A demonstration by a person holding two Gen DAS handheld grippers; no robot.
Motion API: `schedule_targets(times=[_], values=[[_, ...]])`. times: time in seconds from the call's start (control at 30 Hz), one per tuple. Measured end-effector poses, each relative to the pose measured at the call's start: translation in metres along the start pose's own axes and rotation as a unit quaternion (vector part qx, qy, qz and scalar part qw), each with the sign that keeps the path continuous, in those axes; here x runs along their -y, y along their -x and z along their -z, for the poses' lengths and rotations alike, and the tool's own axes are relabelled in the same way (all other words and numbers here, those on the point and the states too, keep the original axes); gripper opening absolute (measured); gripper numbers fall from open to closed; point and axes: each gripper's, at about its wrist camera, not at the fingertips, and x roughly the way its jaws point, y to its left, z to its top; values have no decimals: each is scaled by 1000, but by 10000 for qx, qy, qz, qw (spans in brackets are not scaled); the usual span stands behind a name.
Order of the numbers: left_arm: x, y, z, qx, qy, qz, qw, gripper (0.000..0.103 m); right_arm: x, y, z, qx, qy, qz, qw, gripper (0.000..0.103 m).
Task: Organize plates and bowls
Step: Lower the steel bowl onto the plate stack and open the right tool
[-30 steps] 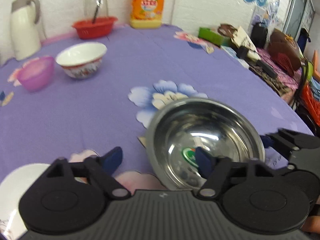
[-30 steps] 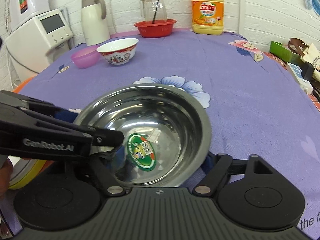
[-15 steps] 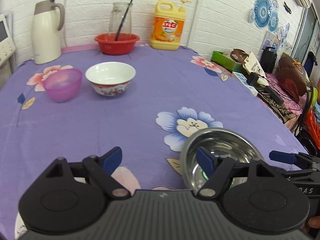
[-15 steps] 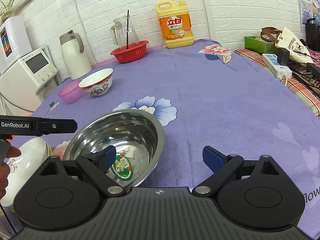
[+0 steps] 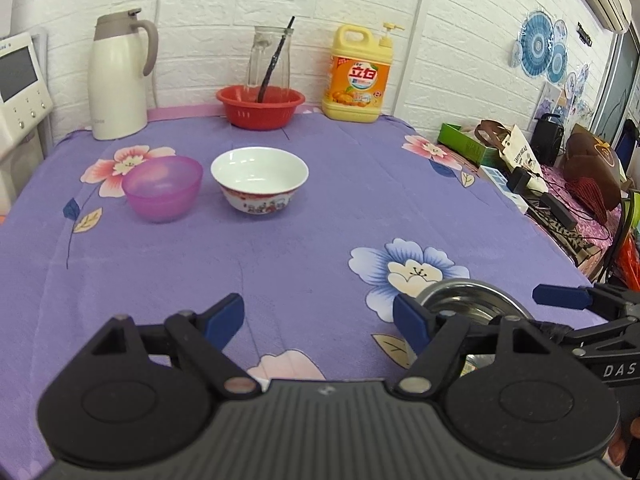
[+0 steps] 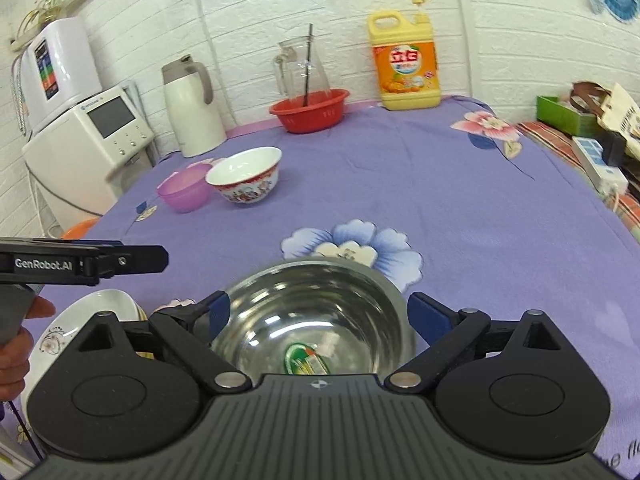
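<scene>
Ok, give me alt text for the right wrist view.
A shiny round steel bowl with a green sticker inside sits on a purple flowered tablecloth, seen between the open blue-tipped fingers of the right tool. Beyond stand a white patterned ceramic bowl and a translucent pink plastic bowl; a white plate lies at lower left.

Your left gripper (image 5: 318, 320) and right gripper (image 6: 318, 314) both tilt downward, jaws spread wide, gripping nothing.

The surface (image 5: 320, 208) wears purple cloth with pink and blue flowers. Beside a translucent pink bowl (image 5: 162, 188) sits a white bowl (image 5: 260, 180), red-patterned outside. The steel bowl (image 6: 316, 320) carries a green sticker.
</scene>
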Motion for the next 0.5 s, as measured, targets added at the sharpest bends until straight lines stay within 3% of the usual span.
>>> schedule_targets(times=[0.27,0.5], values=[[-27,-12,-10,0,222,-68,9997,76,-21,-20,-42,-118,577,-158,9981,103],[-61,-34,-29,-137,642,-68,9978,76,-33,-67,-86,-387,1069,-79,9935,103]])
